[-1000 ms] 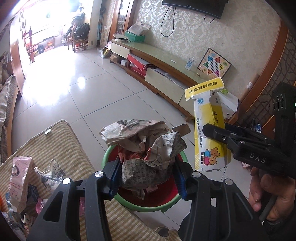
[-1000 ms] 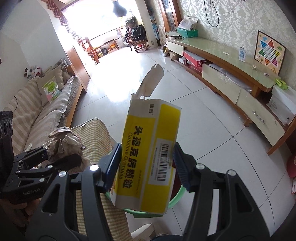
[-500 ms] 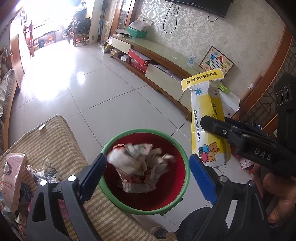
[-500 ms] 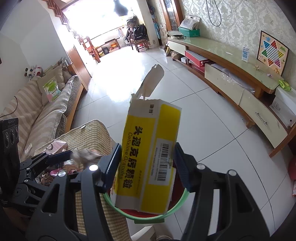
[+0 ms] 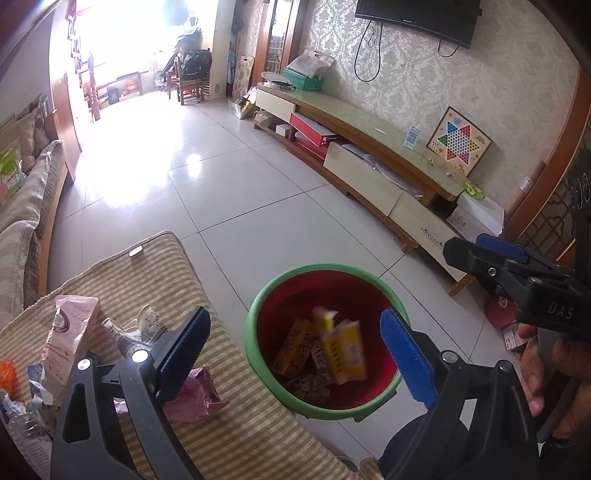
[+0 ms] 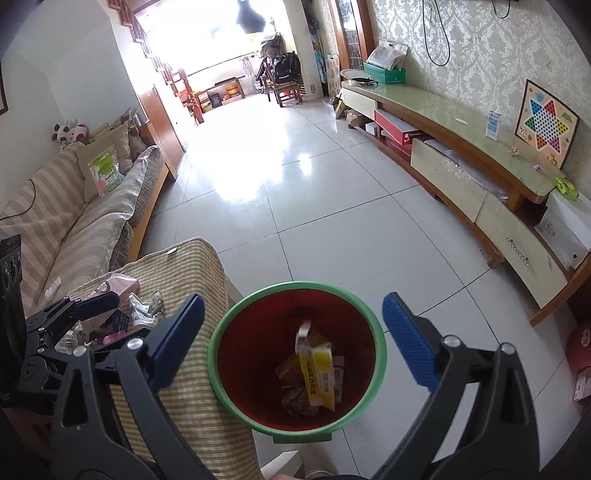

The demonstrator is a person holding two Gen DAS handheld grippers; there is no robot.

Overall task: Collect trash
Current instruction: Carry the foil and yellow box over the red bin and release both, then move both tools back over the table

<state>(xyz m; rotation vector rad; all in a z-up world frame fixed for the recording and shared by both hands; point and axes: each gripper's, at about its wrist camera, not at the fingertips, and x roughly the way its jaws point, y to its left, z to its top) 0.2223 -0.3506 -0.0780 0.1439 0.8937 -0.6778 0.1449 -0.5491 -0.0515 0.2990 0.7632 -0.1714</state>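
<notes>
A yellow carton (image 6: 320, 373) lies in the red bin (image 6: 229, 332) with other trash; more wrappers (image 5: 72, 332) wait on the striped cushion (image 5: 122, 280) — light, crinkly stuff, likely best pinched at an edge — both left tongs (image 5: 295, 354) and right tongs (image 6: 291, 339) spread, empty.

A home living room: a striped sofa (image 6: 74, 218) with cushions and a plush toy lines one wall, and a long low TV cabinet (image 5: 373, 162) stands against patterned wallpaper (image 5: 509, 74) under a mounted television (image 5: 417, 18). A Chinese checkers board (image 6: 548, 123) leans there (brightly coloured). Glossy floor tiles (image 6: 295, 206) run toward wooden chairs (image 6: 284, 88).
</notes>
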